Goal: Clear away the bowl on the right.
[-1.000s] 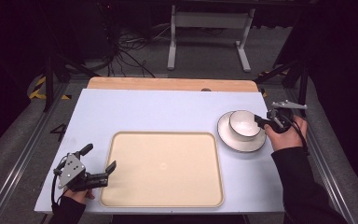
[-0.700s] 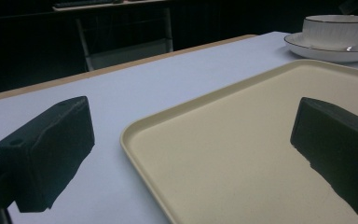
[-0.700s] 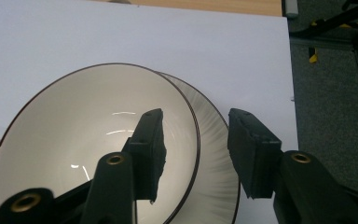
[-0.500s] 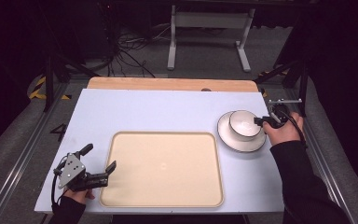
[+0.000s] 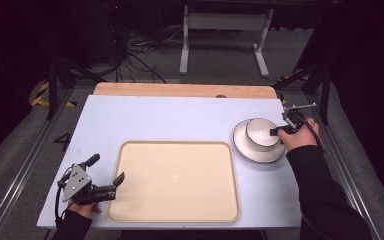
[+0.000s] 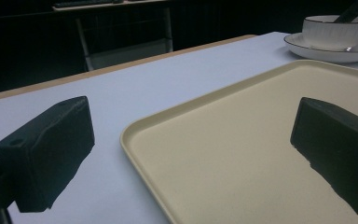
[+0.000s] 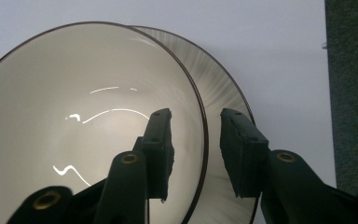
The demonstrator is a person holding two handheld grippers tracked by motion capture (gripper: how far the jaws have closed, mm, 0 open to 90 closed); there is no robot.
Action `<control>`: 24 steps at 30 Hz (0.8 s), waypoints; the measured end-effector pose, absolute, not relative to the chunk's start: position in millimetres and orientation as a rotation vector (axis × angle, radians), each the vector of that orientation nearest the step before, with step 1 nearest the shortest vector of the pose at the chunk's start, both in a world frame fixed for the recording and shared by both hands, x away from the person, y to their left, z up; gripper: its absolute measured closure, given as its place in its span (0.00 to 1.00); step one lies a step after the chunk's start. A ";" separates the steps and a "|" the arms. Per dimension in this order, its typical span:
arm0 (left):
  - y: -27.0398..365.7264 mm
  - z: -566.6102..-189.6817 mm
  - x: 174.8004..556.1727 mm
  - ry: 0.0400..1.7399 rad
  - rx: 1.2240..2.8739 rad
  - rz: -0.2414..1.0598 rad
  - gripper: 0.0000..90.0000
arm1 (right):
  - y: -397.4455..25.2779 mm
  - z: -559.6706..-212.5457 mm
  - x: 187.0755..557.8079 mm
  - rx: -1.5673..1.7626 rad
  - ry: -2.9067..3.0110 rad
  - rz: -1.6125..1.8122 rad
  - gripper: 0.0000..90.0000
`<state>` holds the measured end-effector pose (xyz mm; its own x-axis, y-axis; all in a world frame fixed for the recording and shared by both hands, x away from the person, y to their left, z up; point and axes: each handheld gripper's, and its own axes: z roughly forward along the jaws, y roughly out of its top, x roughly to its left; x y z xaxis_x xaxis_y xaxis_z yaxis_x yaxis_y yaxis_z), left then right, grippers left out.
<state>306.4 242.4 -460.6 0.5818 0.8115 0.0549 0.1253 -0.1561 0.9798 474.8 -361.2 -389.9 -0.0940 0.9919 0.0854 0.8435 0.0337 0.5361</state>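
A white bowl [image 5: 260, 131] with a dark rim stands on a white plate [image 5: 258, 153] at the table's right. My right gripper [image 5: 276, 131] is open and straddles the bowl's right rim. In the right gripper view one jaw is inside the bowl [image 7: 88, 116] and the other is outside, over the plate [image 7: 219, 93], with gaps on both sides of the rim. My left gripper [image 5: 107, 168] stands open at the front left. One of its jaws hangs over the edge of a beige tray [image 5: 175, 200], and nothing is between its fingers [image 6: 51, 149].
The tray [image 6: 242, 140] lies empty in the middle front of the pale blue table [image 5: 170, 120]. A wooden strip [image 5: 180, 90] runs along the far edge. The bowl [image 6: 336, 29] and plate [image 6: 328, 52] sit beyond the tray's far corner in the left gripper view.
The right hand has shifted slightly at the bowl's rim. The bowl, the plate and the left gripper have not moved.
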 end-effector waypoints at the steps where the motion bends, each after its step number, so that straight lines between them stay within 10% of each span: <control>1: 242.4 -460.6 306.4 0.796 1.641 0.730 0.00 | -361.2 -390.4 475.4 1.877 2.010 0.666 0.74; 24: 242.2 -460.6 306.2 0.794 1.643 0.728 0.00 | -359.9 -385.8 480.6 2.038 1.984 0.619 0.93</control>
